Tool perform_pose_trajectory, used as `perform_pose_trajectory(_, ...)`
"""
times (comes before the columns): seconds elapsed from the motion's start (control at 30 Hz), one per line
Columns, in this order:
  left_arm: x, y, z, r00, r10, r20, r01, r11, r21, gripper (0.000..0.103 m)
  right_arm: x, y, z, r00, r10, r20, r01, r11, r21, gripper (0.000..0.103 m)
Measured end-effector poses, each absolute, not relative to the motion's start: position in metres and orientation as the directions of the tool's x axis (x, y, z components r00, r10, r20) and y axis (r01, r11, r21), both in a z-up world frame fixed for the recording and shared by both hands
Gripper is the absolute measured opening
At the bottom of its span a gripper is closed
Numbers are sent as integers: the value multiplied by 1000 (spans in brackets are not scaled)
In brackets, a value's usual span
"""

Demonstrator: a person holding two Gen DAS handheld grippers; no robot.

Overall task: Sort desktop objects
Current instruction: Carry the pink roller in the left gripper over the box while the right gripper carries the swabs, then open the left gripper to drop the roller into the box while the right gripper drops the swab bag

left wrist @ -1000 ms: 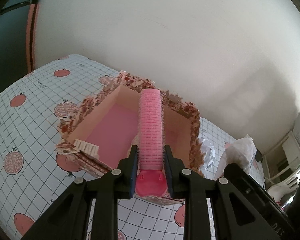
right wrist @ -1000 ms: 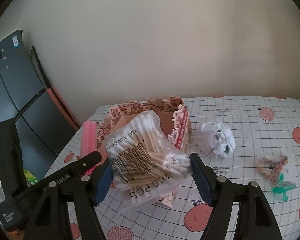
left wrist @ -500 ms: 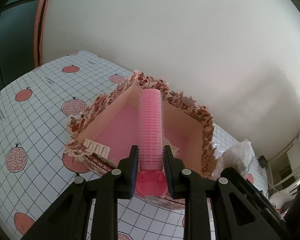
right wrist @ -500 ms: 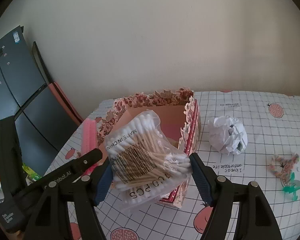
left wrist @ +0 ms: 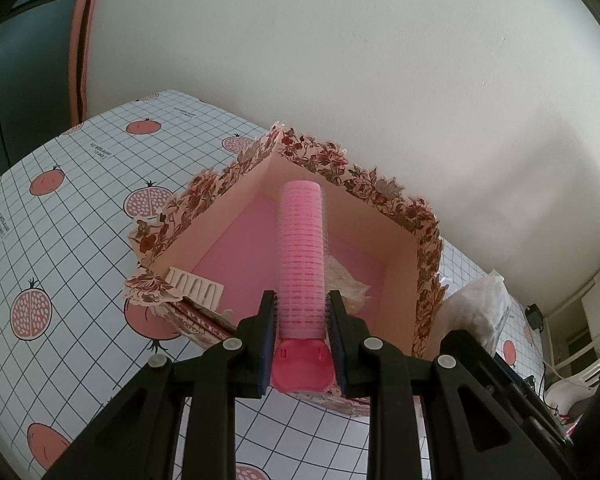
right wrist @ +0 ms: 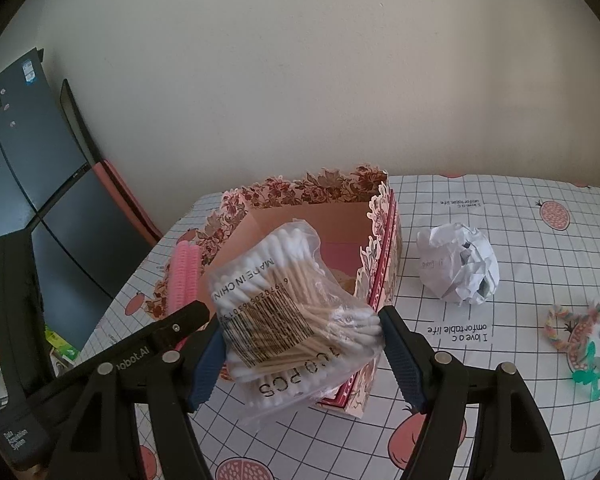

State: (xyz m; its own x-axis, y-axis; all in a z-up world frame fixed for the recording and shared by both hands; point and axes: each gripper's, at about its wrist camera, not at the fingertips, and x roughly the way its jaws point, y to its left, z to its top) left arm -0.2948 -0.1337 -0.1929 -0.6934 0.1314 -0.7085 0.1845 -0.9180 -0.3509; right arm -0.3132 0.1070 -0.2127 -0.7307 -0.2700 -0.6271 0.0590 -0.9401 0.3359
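We have two things ready to go into the floral box [left wrist: 416, 240]: a pink hair roller [left wrist: 302, 256] and a bag of cotton swabs [right wrist: 296, 308]. The roller is pinched by its near end in the left gripper [left wrist: 302, 332], whose jaws stand narrow and pressed on its sides, so it juts out over the box's pink floor. The bag sits between the wide-set jaws of the right gripper [right wrist: 300, 344], squeezed from left and right, hanging above the box's near corner.

To do this well, we judge that each piece should be carried fully past the scalloped rim before letting go, and lowered close to the floor so the roller does not bounce out. One release at a time would keep the two grippers from crowding the opening.

Both grippers tilt forward and down towards the box. On the tablecloth [right wrist: 500, 200] to the right, a crumpled paper ball [right wrist: 458, 268] and a small colourful tangle [right wrist: 572, 328] lie well apart from the box.
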Motion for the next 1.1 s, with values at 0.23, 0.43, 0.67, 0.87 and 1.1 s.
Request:
perform_pose_trajectory(0.23, -295, -135, -193, -694, 135, -707, 188, -914, -359, 25, -315, 106, -213, -730, -272, -627, 61, -940, 337, 75)
perform_pose_trajectory(0.43, -294, -137, -192, -699, 140, -702, 188, -910, -369, 26, -316, 104, -214, -733, -273, -623, 61, -939, 339, 77)
perform_pose_trajectory(0.67, -293, -139, -191, -696, 136, -705, 196, -909, -368, 27, -321, 105, -218, -716, -286, -637, 51, -931, 360, 79)
perform_pose_trajectory(0.87, -292, -144, -193, -693, 127, -710, 214, -904, -371, 38, -321, 103, -218, -718, -288, -634, 54, -931, 362, 81)
perform_pose_trajectory(1.1, -293, -143, -193, -692, 126, -711, 213, -905, -367, 40, -321, 105, -220, -713, -282, -642, 40, -931, 364, 82)
